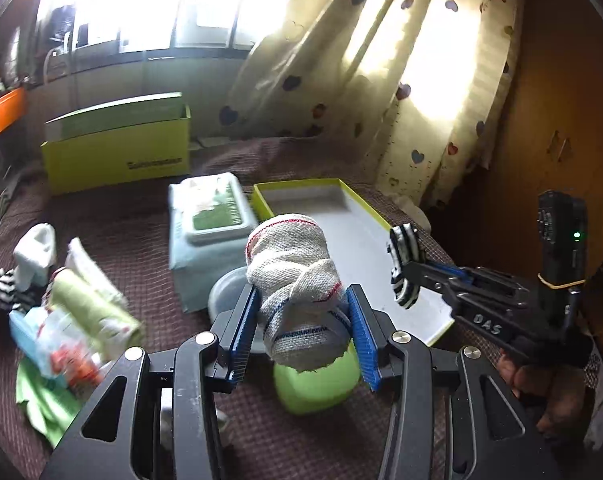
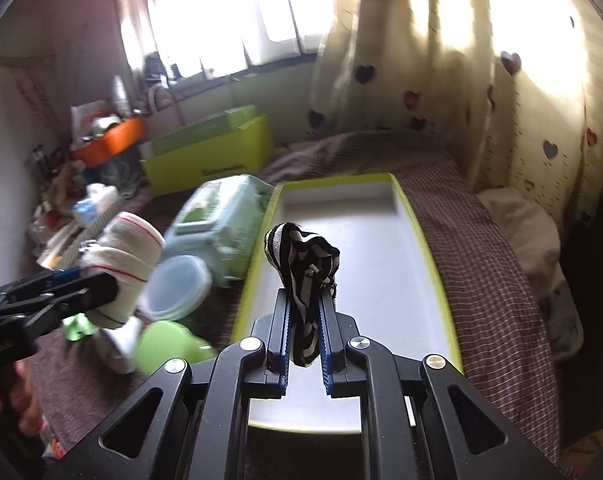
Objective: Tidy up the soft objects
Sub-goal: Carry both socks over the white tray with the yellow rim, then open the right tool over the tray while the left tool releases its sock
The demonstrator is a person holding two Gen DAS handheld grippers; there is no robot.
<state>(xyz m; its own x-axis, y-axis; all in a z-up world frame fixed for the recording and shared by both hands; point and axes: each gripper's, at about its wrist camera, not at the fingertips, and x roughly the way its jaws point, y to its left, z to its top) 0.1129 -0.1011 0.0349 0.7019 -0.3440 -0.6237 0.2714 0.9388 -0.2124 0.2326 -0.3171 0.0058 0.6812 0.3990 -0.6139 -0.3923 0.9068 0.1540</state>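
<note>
left wrist view, left to right: a blurred heap of soft things (image 1: 61,300) lies on the checked cloth (image 1: 133,224), maybe five or six pieces, i can't count them surely. one wipes pack (image 1: 209,232) sits past it. my left gripper (image 1: 305,320) clamps one rolled off-white cloth (image 1: 293,276), coarse weave with red and blue stitching, its long axis pointing up and away from me. one green cup (image 1: 321,384) sits below it. my right gripper (image 2: 304,312) pinches one black-and-white striped sock (image 2: 305,264), bunched, standing upright above the shallow yellow-rimmed tray (image 2: 381,248).
</note>
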